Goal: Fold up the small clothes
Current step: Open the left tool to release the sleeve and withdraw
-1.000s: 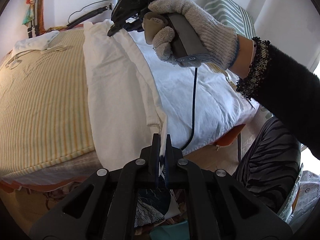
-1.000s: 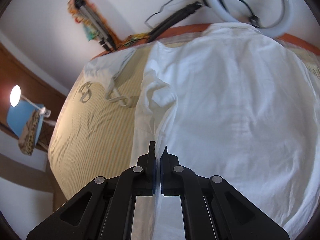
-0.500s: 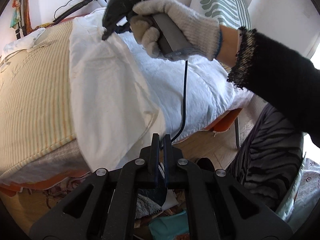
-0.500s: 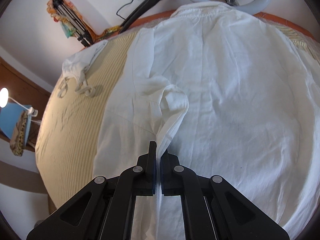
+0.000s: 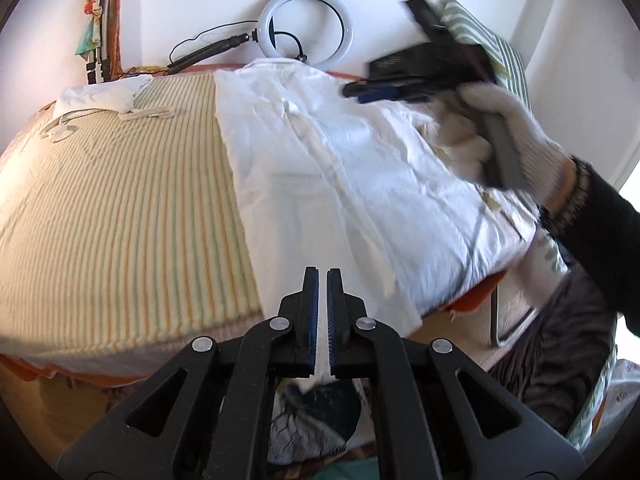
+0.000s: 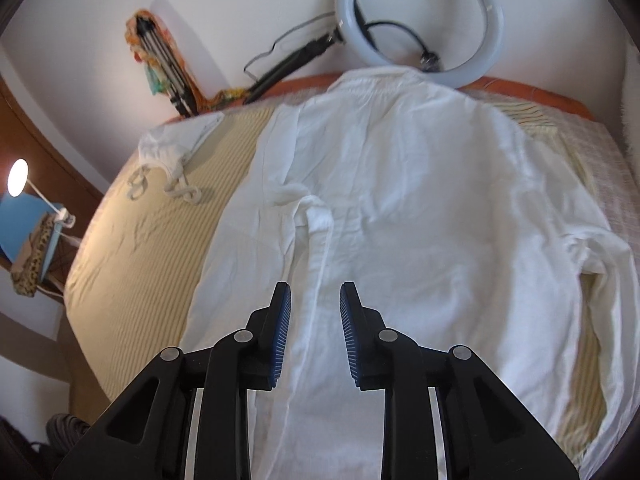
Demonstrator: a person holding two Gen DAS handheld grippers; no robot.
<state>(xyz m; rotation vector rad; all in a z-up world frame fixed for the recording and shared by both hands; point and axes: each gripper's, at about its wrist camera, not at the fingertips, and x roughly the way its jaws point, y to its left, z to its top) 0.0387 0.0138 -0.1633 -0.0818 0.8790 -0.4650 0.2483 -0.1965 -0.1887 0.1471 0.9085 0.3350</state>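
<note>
A white long-sleeved shirt (image 6: 420, 208) lies spread back-up on the striped bed cover (image 6: 132, 260), collar toward the wall. Its left side panel and sleeve are folded inward over the back (image 6: 316, 224). My right gripper (image 6: 315, 300) is open and empty, just above the folded edge. In the left wrist view the shirt (image 5: 340, 184) lies across the bed, and my left gripper (image 5: 322, 276) has its jaws nearly together with nothing visible between them, above the shirt's near hem. The right gripper (image 5: 384, 90), held by a gloved hand, hovers over the shirt's far side.
A small white garment with straps (image 6: 172, 160) lies at the bed's far left corner. A ring light (image 6: 420, 20) and tripod lean at the wall. A lamp (image 6: 18, 176) stands left. A striped pillow (image 5: 484, 44) and chair (image 5: 560, 340) are at the right.
Both grippers let go of the shirt's side edge after carrying it over the back. The right gripper opened and lifted; the left drew back toward the bed's edge.
</note>
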